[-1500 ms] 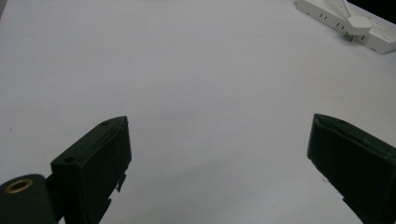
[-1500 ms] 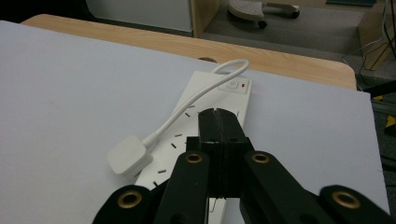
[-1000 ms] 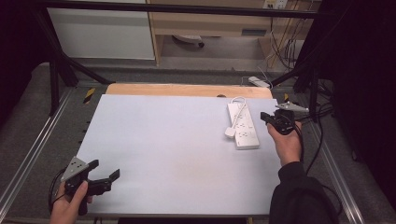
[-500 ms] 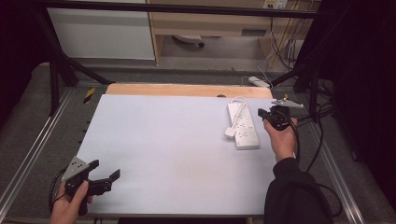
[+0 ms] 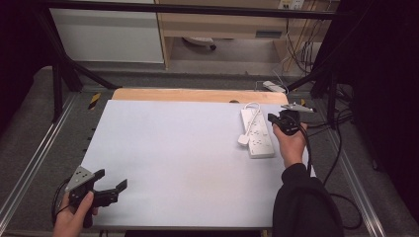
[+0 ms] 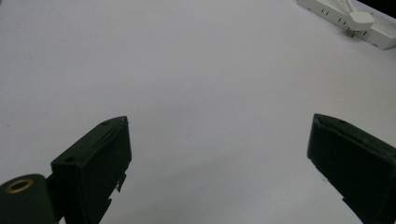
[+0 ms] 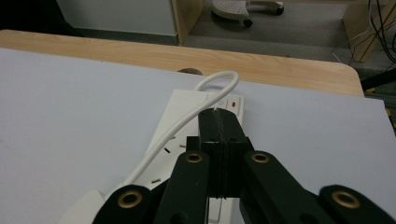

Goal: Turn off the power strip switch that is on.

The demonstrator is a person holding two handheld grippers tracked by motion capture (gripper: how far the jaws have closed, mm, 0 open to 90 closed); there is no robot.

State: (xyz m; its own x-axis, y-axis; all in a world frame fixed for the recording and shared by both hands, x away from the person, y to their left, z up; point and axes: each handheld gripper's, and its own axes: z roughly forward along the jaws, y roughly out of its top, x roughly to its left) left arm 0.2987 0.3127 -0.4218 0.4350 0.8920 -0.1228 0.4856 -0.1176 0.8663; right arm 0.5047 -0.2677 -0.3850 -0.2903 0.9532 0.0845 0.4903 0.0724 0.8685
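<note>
Down at the near left corner of the desk (image 5: pixel 188 163), the person's left hand (image 5: pixel 74 217) holds the left claw (image 5: pixel 112 190) low over the white surface, pointing across toward the right. Its jaws are spread wide apart with nothing between them, and in the left gripper view it's just bare white desk between the two black jaws. The grey three-cornered plate sits on top of it.

Over on the far right side, the right hand (image 5: pixel 291 145) comes up from a dark sleeve (image 5: pixel 304 202) and holds the right claw (image 5: pixel 276 120) right at the edge of the white power strip (image 5: pixel 257 133), aimed left and away from the person. In the right gripper view the jaws are pressed flat together with nothing pinched between them, tips hovering over the switch end of the strip; can't tell if they actually touch it.

The power strip lies flat on the desk, long axis running roughly near-to-far, with the red switch (image 7: pixel 232 104) at the far end. Its white cord (image 7: pixel 187 121) loops off that far end and runs back along the top of the strip to a white plug (image 5: pixel 243 139) resting by the strip's left edge.

No containers on the desk.
</note>
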